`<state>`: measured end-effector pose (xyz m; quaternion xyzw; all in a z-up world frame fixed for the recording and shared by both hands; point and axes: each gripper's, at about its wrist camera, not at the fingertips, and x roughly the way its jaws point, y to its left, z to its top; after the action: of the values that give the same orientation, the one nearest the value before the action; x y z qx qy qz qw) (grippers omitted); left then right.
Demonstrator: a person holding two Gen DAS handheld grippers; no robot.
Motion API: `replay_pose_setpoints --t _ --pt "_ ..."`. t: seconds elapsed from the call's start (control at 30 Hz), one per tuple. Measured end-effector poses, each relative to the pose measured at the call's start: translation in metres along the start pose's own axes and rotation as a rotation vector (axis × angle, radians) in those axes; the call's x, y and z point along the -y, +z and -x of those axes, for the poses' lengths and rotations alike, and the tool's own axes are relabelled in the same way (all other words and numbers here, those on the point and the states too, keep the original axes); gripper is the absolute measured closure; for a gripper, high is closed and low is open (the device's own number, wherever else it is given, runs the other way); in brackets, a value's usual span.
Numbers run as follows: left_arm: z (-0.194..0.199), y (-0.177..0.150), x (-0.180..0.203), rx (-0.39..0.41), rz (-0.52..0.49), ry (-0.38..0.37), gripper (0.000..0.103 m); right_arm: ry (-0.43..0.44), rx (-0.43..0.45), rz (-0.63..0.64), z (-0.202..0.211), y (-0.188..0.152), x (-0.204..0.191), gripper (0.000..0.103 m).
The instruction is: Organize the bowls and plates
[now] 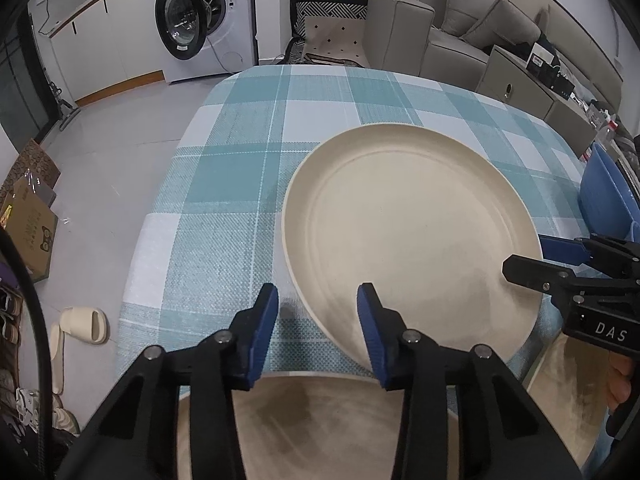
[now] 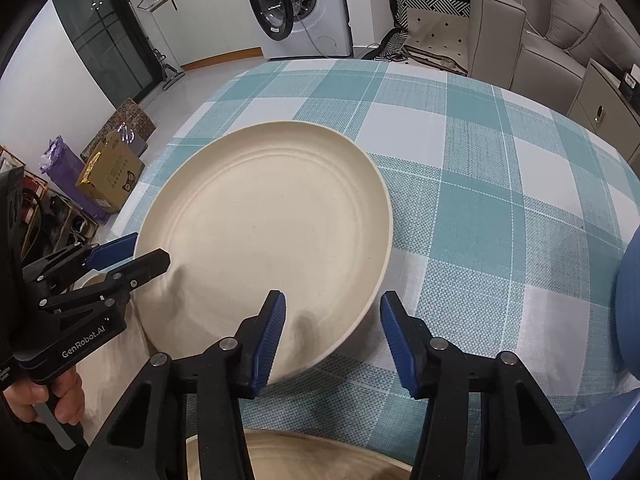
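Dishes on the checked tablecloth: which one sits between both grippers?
The large round cream plate; both grippers straddle its near rim. The blue dish sits apart at the table's right edge, only partly in view.

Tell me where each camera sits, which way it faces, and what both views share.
Left wrist: on the left gripper, angled down at the plate on the table; shows its own fingers astride the near-left rim and the right gripper.
Right wrist: on the right gripper, angled down at the same plate's near-right rim; shows the left gripper and a hand.
Shared: plate, table, washer, sofa.
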<state>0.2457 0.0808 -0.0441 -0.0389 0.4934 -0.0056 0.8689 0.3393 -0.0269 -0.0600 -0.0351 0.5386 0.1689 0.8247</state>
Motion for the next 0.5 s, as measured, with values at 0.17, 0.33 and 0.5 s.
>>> replay_pose_setpoints --t 0.17,0.33,0.5 --pt "-0.0018 -0.0012 0.0018 0.001 -0.013 0.015 0.068 -0.011 -0.009 -0.004 -0.0039 -0.001 0.0019 0.069" --pt "-0.0019 -0.0014 0.0074 0.008 -0.038 0.018 0.074 -0.021 -0.002 -0.001 -0.0044 -0.0014 0.0017 0.075" --pt "-0.0017 -0.0017 0.01 0.014 -0.05 0.031 0.075 -0.052 0.007 0.006 -0.0036 -0.0028 0.0013 0.079"
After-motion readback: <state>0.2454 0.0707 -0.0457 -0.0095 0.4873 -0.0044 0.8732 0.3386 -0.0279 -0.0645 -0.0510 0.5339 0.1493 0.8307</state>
